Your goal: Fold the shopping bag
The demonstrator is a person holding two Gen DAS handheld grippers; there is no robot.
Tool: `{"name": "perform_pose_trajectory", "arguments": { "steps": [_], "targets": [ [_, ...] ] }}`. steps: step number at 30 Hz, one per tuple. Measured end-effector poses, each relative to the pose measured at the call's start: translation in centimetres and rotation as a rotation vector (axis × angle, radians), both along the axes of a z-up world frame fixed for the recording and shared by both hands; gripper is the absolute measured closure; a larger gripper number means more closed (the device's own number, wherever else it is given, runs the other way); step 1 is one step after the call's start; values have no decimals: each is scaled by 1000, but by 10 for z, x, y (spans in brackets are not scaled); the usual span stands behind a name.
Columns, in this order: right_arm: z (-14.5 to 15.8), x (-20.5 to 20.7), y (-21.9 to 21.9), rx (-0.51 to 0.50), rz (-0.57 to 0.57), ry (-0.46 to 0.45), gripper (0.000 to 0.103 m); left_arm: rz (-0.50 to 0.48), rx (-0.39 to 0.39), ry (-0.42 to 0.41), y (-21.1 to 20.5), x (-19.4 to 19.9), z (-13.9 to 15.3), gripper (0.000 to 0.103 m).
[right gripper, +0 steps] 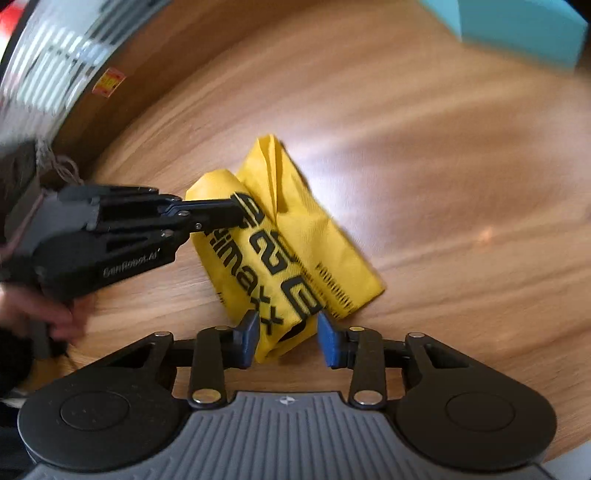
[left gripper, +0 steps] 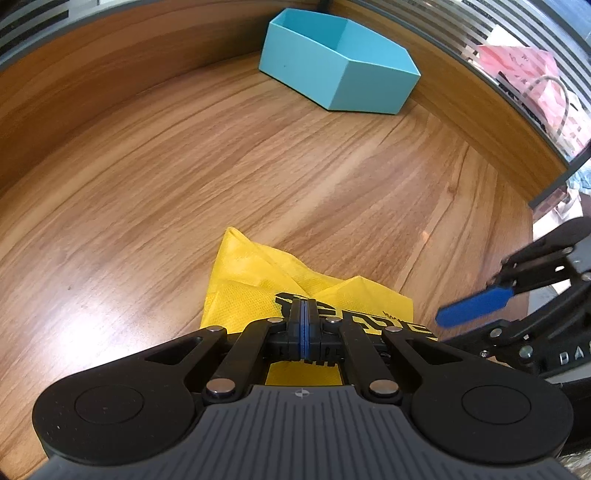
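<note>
A wooden table (left gripper: 258,155) with streaked brown grain fills both views, and pale glare lies across its boards. At its far side runs a raised wooden edge (left gripper: 491,122), and behind that a wall of grey and white horizontal stripes (left gripper: 491,22) — blurred in the right wrist view. A small yellow-and-red sticker (right gripper: 109,82) sits on the wooden edge there.

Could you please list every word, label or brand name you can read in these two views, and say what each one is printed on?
"GenRobot.AI": white lettering on the black body of the left gripper.
"DA", cut off at the picture's edge: on the right gripper.
"imax" or similar, in black, with larger blocky characters I cannot make out: on the yellow shopping bag.
Red and yellow sticker on the table's edge: too blurred to read.
</note>
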State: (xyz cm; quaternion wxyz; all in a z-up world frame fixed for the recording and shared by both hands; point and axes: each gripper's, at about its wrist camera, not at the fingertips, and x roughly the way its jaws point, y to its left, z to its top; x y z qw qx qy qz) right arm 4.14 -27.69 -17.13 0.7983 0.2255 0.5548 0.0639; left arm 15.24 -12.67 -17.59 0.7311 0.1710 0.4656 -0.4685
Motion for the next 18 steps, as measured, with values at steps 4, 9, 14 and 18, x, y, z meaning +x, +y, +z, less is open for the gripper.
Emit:
{"name": "perform_pose_trajectory", "arguments": {
  "steps": [4, 9, 14, 18],
  "targets": [
    [12, 1, 25, -127, 59, -89, 63, -19, -1, -4, -1, 0, 0, 101],
    [12, 15, 56, -228, 161, -143, 72, -18, -14, 15, 2, 4, -2, 101],
    [4, 25, 66, -301, 225, -154, 75, -11, -18, 27, 0, 3, -3, 101],
    [-9, 27, 61, -293, 235, -141, 75, -11, -20, 41, -3, 4, -3, 101]
  ]
}}
